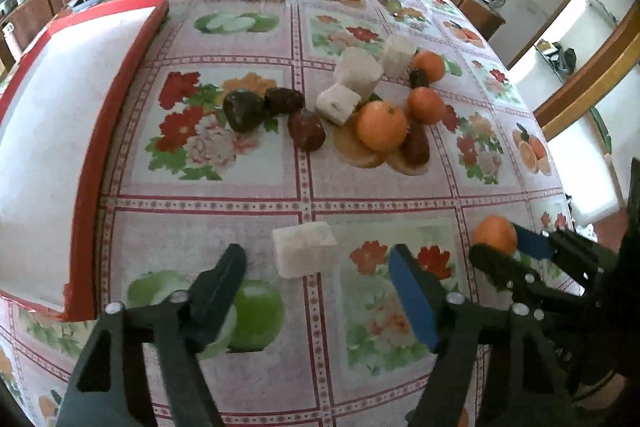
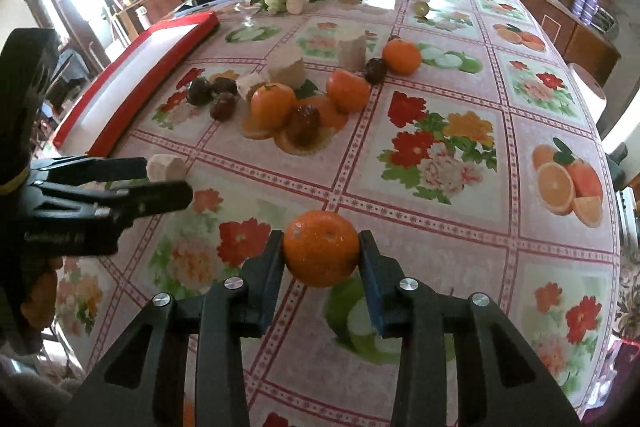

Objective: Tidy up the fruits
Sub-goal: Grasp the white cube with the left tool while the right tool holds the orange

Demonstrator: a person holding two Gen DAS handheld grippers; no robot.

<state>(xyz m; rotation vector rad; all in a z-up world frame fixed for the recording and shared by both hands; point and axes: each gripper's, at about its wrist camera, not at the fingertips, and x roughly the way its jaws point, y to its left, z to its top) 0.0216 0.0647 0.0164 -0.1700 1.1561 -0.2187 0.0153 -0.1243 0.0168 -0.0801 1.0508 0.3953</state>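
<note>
Orange mandarin [image 2: 321,254] sits clamped between your right gripper [image 2: 321,259] pads, above the tablecloth [image 2: 440,219]. Your left gripper [image 1: 316,283] stands apart around the white chunk [image 1: 305,254], not pressing. Next, probably close and carry both to the red tray [image 1: 88,163].

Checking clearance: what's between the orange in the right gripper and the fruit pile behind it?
No object: only bare printed tablecloth lies between the orange, clamped in the right gripper, and the fruit pile. The right wrist view shows it.
</note>
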